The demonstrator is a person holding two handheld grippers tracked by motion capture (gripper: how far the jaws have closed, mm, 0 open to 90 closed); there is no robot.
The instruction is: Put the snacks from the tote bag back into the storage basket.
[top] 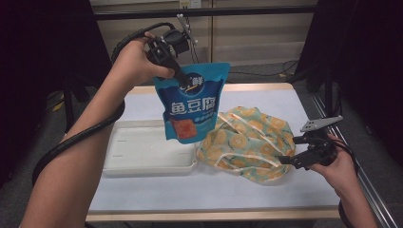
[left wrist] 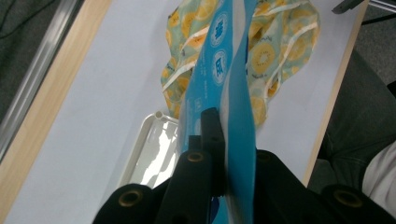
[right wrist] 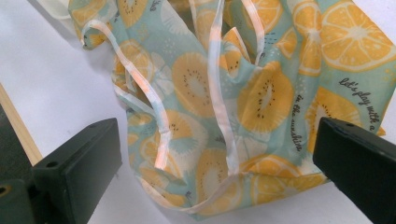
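Right now the left gripper (top: 183,78) is up in the air at about 11 o'clock of the bench (top: 285,102), jaws clamped on the top edge of a blue snack pouch (top: 192,107). The pouch hangs free, its lower end over the 3 o'clock edge of the white tray (top: 142,156) and just beside the fruit-print cloth bag (top: 249,142). In the left gripper view the pouch (left wrist: 236,93) runs straight out from between the jaws, pinched thin at the seal.

Handling, as a judgement: the pouch looks like light, glossy film, so probably slippery; it flexes and bows below the grip and likely swings when moved. The flat top seal looks the best hold, since the body is puffier and could squash or slide.

The right gripper (top: 297,152) sits low at about 4 o'clock, jaws apart, facing the cloth bag's 3 o'clock side. In the right gripper view the bag (right wrist: 261,93) lies between the spread jaws, not pinched. The bag is soft, crumpled fabric with pale ribbon trim (right wrist: 219,93); it looks limp and will collapse, so a fold of the rim or trim seems the place to grab it to open the mouth. I cannot tell where the mouth is.
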